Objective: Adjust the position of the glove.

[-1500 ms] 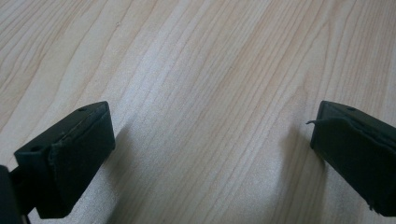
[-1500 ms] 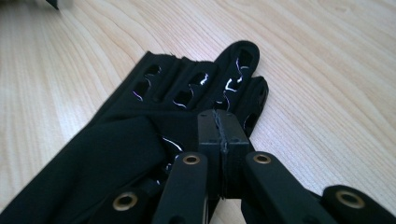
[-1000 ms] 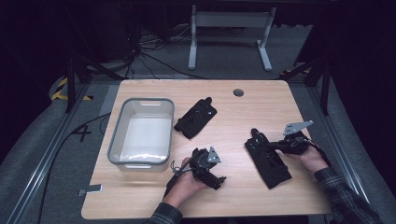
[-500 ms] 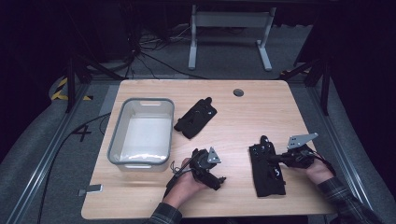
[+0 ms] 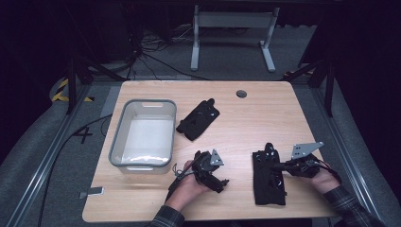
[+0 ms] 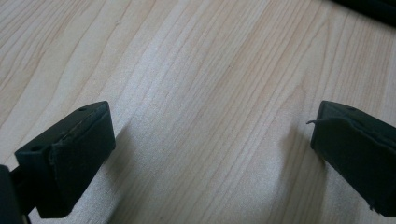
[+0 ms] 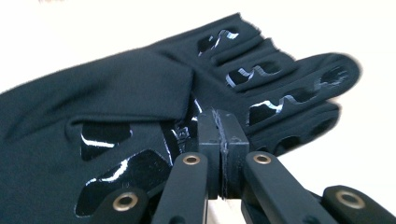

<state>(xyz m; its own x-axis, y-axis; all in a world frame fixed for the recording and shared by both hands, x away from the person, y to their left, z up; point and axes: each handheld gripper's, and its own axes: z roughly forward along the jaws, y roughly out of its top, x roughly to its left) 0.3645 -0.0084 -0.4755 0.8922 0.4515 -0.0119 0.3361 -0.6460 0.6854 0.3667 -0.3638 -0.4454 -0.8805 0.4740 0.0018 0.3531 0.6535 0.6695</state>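
Observation:
A black glove with glossy grip patches lies flat near the table's front right, its fingers pointing away from the person. My right gripper comes at it from the right and is shut on the glove's edge. In the right gripper view the jaws are pressed together at the glove, pinching fabric at my right gripper. My left gripper rests low at the front middle. In its own view my left gripper stands open over bare wood. A second black glove lies at the table's middle.
A clear plastic bin stands on the left of the wooden table. A round grommet sits near the far edge. A small grey tag lies at the front left corner.
My right gripper has drawn back toward the front right, dragging the near glove with it. The glove has turned to lie straighter and closer to the front edge. My left gripper has stayed put.

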